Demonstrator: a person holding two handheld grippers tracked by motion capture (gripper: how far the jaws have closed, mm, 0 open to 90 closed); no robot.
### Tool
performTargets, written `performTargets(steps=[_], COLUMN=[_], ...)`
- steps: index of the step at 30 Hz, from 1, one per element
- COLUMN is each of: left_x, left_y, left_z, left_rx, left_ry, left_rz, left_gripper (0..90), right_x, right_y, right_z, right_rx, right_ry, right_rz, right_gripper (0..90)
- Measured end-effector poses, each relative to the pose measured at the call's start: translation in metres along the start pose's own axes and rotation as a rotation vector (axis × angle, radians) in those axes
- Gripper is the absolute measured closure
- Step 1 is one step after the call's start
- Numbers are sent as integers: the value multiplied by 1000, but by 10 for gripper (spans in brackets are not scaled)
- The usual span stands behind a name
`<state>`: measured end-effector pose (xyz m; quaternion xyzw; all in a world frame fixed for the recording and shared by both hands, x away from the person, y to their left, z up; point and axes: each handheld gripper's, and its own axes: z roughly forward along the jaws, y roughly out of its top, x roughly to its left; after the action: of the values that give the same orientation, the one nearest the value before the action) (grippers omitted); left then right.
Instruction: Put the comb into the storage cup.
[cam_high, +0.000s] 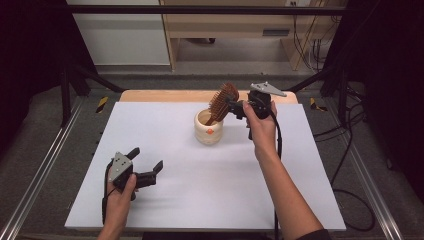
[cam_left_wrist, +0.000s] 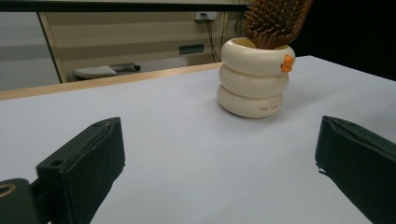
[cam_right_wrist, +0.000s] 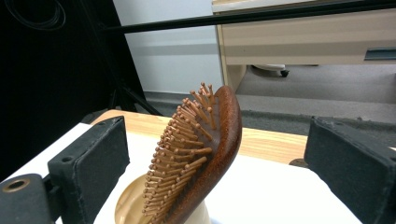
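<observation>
I see the hairbrush (cam_high: 223, 102) standing handle-down in the cream cup (cam_high: 208, 128), leaning, its bristled head rising above the rim. My right tongs (cam_high: 234, 106) are released just beside the cup, jaws spread on either side of the brush head without touching it. My left tongs (cam_high: 148, 161) rest released on the bench (cam_high: 200, 175), well apart from the cup.

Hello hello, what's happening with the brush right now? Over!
Right gripper open around hairbrush. Brush stands tilted in cream cup. Left gripper open, low, apart from the cup. Nothing blocking.
</observation>
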<state>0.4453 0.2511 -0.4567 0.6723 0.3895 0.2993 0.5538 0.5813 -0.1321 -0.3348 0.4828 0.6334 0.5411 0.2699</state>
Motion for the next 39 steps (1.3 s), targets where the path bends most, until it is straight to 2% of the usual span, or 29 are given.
performTargets(steps=[3, 6, 14, 20, 24, 28, 34, 39], left_x=[2, 3, 10, 21, 27, 33, 39, 39], left_y=[0, 0, 1, 1, 2, 3, 3, 4], left_z=[-1, -2, -7, -15, -19, -25, -33, -37], left_rx=[-1, -4, -16, -27, -38, -24, -44, -51], left_ry=[5, 9, 24, 62, 80, 89, 102, 96], left_rz=[-4, -9, -27, -29, -38, 11, -31, -43], left_gripper=[16, 15, 15, 15, 13, 13, 14, 14], right_x=[0, -1, -7, -11, -13, -15, -20, -25], right_y=[1, 2, 4, 6, 6, 7, 9, 11], right_z=[-2, -6, -13, -19, -23, -27, -33, -43], right_rx=[-3, -10, -17, -32, -22, -20, -29, -54], right_ry=[-1, 18, 39, 41, 46, 60, 74, 76], right_rz=[-21, -27, -18, -6, 4, -8, -14, -20], right_gripper=[70, 72, 78, 81, 81, 78, 77, 77])
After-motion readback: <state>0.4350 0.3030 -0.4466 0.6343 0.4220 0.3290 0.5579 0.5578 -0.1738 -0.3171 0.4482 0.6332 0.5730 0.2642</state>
